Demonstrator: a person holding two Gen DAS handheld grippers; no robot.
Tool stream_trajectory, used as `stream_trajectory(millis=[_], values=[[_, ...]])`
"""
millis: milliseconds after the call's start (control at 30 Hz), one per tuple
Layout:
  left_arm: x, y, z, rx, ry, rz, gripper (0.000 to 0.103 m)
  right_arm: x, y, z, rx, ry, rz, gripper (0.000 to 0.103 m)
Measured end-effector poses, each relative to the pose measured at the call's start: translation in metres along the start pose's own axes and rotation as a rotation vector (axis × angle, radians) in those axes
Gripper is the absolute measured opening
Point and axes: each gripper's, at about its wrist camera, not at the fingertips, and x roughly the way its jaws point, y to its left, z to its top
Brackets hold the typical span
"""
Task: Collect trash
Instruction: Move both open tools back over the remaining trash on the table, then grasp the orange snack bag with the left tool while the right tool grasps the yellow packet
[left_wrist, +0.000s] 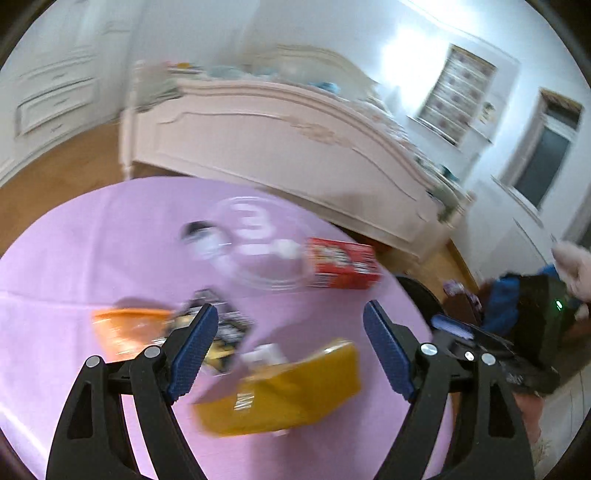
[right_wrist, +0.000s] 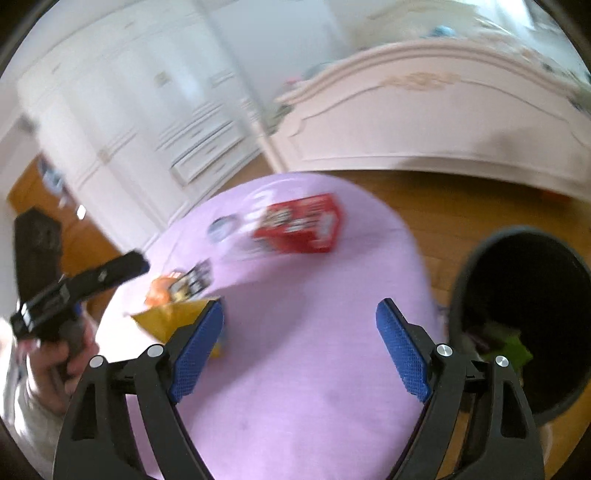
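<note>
**A:** Where is the trash, and what state are the tools in?

**B:** It lies on the round table under a lilac cloth (left_wrist: 74, 258). The left gripper (left_wrist: 290, 323) has its blue-padded jaws wide apart with nothing between them, hovering over a crumpled yellow foil packet (left_wrist: 291, 387). The right gripper (right_wrist: 299, 321) is likewise spread and empty, over bare cloth, with the round black waste bin (right_wrist: 476, 266) on the wooden floor just beside the table's edge.

**A:** What else is on the cloth?

**B:** A red printed cardboard box (left_wrist: 343, 264) near the far edge, an orange plastic wrapper (left_wrist: 125, 326), and a dark printed wrapper (left_wrist: 229, 328) partly covered by the left gripper's finger. Both views are smeared by motion, so no print is readable.

**A:** Anything you can't identify?

**B:** A clear, glassy round shape (left_wrist: 258, 243) beside the red box, too blurred to name, and a small white-and-black item (left_wrist: 201, 236) next to it. Inside the bin there is something green (right_wrist: 509, 347), mostly cut off by the right gripper's finger.

**A:** And behind the table?

**B:** A pale pink carved bed frame (left_wrist: 280, 136) and white panelled cupboards (right_wrist: 122, 122), both soft and streaked.
</note>
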Motion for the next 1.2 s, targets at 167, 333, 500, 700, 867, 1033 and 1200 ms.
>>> stream_trajectory(millis=[167, 333, 500, 700, 867, 1033, 1200], values=[[-0.012, 0.044, -0.002, -0.08, -0.01, 0.056, 0.081, 0.016, 0.039, 0.003, -0.143, 0.05, 0.026, 0.085], [-0.008, 0.073, -0.006, -0.131, 0.026, 0.119, 0.081, 0.029, 0.071, 0.004, -0.292, 0.073, 0.066, 0.088], [-0.001, 0.085, -0.012, -0.152, 0.067, 0.154, 0.08, 0.049, 0.118, -0.002, -0.537, 0.11, 0.077, 0.088], [0.008, 0.091, -0.017, -0.125, 0.093, 0.17, 0.08, 0.079, 0.152, -0.015, -0.748, 0.171, 0.058, 0.088], [0.014, 0.092, -0.015, -0.099, 0.088, 0.184, 0.079, 0.099, 0.159, -0.018, -0.806, 0.21, 0.014, 0.074], [0.016, 0.09, -0.015, -0.066, 0.083, 0.198, 0.063, 0.104, 0.148, -0.011, -0.715, 0.224, 0.026, 0.053], [0.017, 0.086, -0.015, -0.027, 0.079, 0.215, 0.049, 0.095, 0.139, -0.004, -0.627, 0.194, 0.054, 0.048]])
